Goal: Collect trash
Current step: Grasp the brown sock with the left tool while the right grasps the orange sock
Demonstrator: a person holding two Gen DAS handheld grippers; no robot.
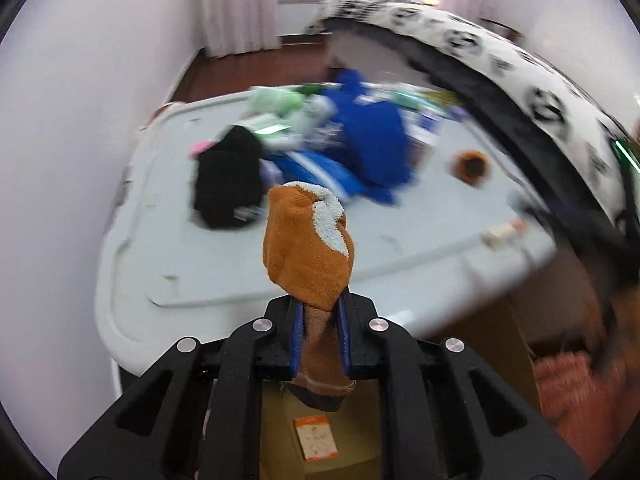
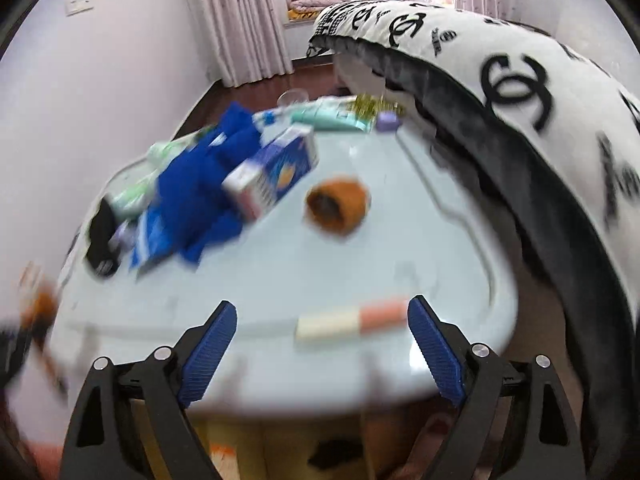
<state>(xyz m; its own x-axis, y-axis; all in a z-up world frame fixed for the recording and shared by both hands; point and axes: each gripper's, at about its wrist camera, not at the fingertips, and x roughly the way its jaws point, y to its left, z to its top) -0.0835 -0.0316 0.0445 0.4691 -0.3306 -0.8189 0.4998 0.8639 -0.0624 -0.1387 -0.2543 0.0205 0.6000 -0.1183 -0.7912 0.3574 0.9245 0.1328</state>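
My left gripper (image 1: 320,320) is shut on an orange sock with white fleece lining (image 1: 306,248), held above the near edge of a pale blue table (image 1: 400,232). A second orange sock (image 2: 338,204) lies rolled on the table, also in the left wrist view (image 1: 472,166). My right gripper (image 2: 322,334) is open and empty, low at the table's near edge, with a cream and pink stick-shaped item (image 2: 350,320) between its fingers' line of sight. The right wrist view is blurred.
A blue cloth (image 1: 360,136), a black garment (image 1: 228,184), a blue carton (image 2: 276,172), green tubes (image 2: 332,120) and a purple item (image 2: 387,121) crowd the table's far side. A black and white blanket (image 2: 520,92) hangs at the right. A cardboard box (image 1: 320,432) sits below.
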